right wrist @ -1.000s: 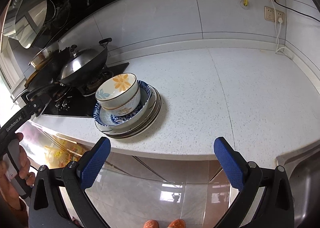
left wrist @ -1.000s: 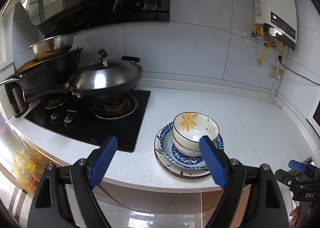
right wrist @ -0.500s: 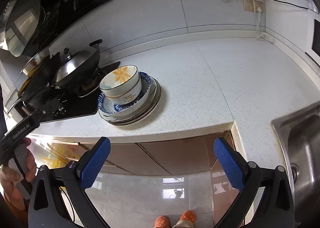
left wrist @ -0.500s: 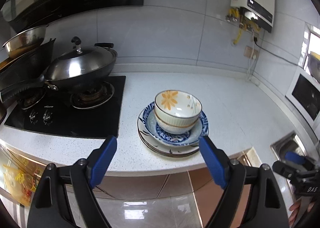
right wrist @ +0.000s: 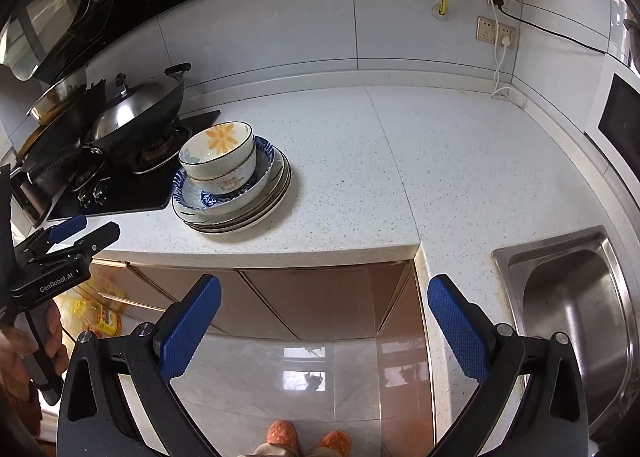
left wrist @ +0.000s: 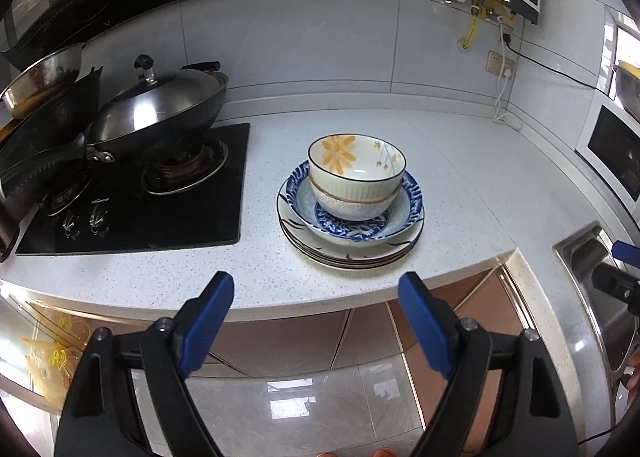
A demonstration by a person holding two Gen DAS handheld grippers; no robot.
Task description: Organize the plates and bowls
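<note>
On the white speckled counter stands one stack: a flower-painted bowl nested in a second bowl, on a deep blue-patterned plate, on several flat plates. The right wrist view shows the same stack left of centre. My left gripper hangs open before the counter's front edge, short of the stack, with nothing between its fingers. My right gripper is open and empty too, off the counter over the cabinet fronts, to the right of the stack.
A lidded wok sits on the black gas hob left of the stack, more pans behind it. A steel sink lies at the right. Brown cabinet doors run under the counter. A person's orange slippers show on the floor.
The left gripper sank and levelled out, and the stack now sits centred ahead of it. The right gripper swung right, bringing the sink into view. Both grippers stayed open.
</note>
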